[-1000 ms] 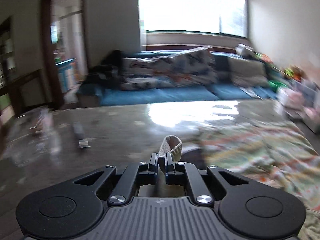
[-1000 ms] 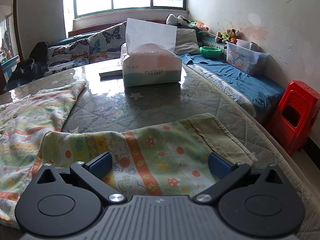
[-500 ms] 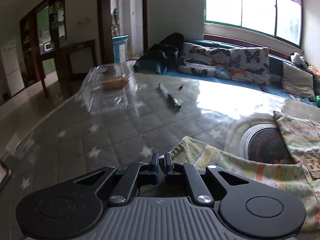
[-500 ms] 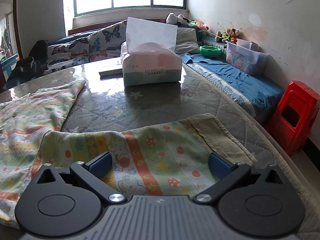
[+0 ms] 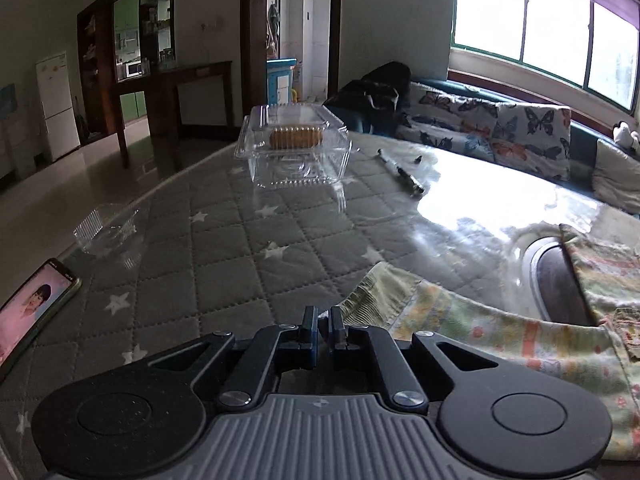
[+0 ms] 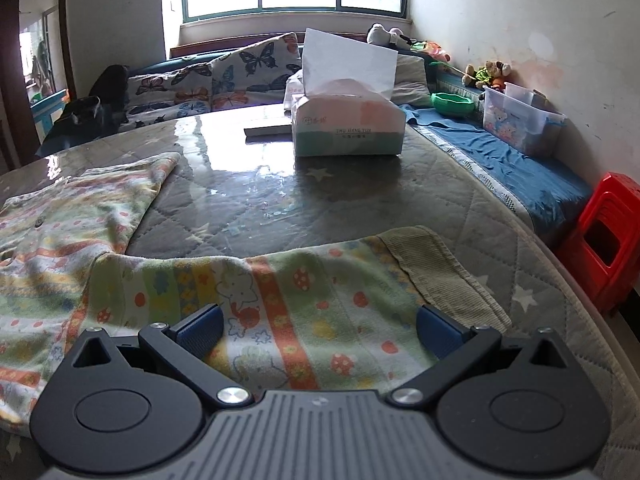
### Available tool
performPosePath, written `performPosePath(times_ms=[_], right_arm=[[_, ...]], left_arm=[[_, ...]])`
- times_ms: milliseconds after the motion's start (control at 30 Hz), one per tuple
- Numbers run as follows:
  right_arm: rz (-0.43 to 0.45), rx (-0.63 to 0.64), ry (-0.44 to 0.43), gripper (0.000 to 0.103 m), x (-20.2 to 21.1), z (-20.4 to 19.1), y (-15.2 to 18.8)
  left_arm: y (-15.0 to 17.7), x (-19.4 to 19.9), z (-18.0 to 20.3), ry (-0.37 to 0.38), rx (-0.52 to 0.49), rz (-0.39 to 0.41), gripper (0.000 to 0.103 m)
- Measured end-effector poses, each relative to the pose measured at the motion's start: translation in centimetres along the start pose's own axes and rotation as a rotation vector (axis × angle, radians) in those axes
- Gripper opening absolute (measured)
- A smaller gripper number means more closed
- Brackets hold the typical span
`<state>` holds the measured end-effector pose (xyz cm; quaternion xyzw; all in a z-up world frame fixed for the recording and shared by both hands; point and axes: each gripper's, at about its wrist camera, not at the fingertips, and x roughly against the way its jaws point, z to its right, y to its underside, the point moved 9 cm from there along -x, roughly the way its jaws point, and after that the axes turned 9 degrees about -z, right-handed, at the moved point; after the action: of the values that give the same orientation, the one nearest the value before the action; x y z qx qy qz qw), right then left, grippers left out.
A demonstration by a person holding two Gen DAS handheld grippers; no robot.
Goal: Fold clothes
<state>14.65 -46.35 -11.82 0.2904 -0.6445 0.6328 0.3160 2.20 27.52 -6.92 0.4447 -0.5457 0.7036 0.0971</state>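
Note:
A pastel printed child's garment (image 6: 280,280) lies spread on the quilted table (image 6: 360,200). One sleeve with a ribbed green cuff (image 6: 432,264) stretches across under my right gripper (image 6: 320,328), which hovers open just above the cloth with nothing between its fingers. In the left wrist view the garment's other sleeve (image 5: 500,340) lies flat, and its ribbed cuff (image 5: 376,292) rests on the table (image 5: 224,248) just right of my left gripper (image 5: 324,314). That gripper's jaws are shut and hold nothing.
A clear plastic box of biscuits (image 5: 294,148), a pen (image 5: 402,172), a small clear tray (image 5: 106,230) and a phone (image 5: 32,304) lie on the left half of the table. A tissue box (image 6: 346,120) stands at the far side. A red stool (image 6: 608,236) stands beyond the right edge.
My left gripper held the cuff raised a second ago; it has swung left and lowered, and the cuff now lies loose on the table. The right gripper has stayed put.

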Motion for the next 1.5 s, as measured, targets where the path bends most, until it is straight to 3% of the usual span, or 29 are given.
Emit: performPosePath(times_ms=[233,367,400,500,700,1033,1200,1500], right_arm=[[-0.004,-0.001,0.002,0.103,-0.1,0.1,-0.3],[-0.004,-0.006,0.008,0.103,0.4,0.0,-0.1],[-0.001,0.002,0.008,0.103,0.6,-0.1,-0.1],[0.008,0.021,-0.002,0.103,1.0,-0.6,-0.4],[0.024,0.01,-0.031,0.103,0.9,-1.3,-1.3],[0.026,0.026,-0.021,0.103,-1.2,-2.0,-3.2],[0.009,0.003,-0.005,0.103,-1.7,-0.6,-3.0],[0.017,0.008,0.014,0.103,-0.4,0.6,-2.3]], left_arm=[[-0.2,-1.7,0.6,-0.067,-0.079,-0.04,0.01],[-0.3,-1.3,-0.1,-0.073,-0.061,-0.048,0.014],[-0.3,-0.8,0.1,-0.065,-0.065,-0.039,0.017],[-0.3,0.4,1.3,-0.034,-0.082,-0.018,0.04],[-0.4,2.1,7.7,0.122,-0.148,-0.012,0.052],[1.6,3.0,19.8,0.322,-0.319,-0.047,0.053],[2.7,2.0,22.6,0.345,-0.375,-0.082,0.054],[3.9,0.5,24.0,0.338,-0.44,-0.101,0.056]])
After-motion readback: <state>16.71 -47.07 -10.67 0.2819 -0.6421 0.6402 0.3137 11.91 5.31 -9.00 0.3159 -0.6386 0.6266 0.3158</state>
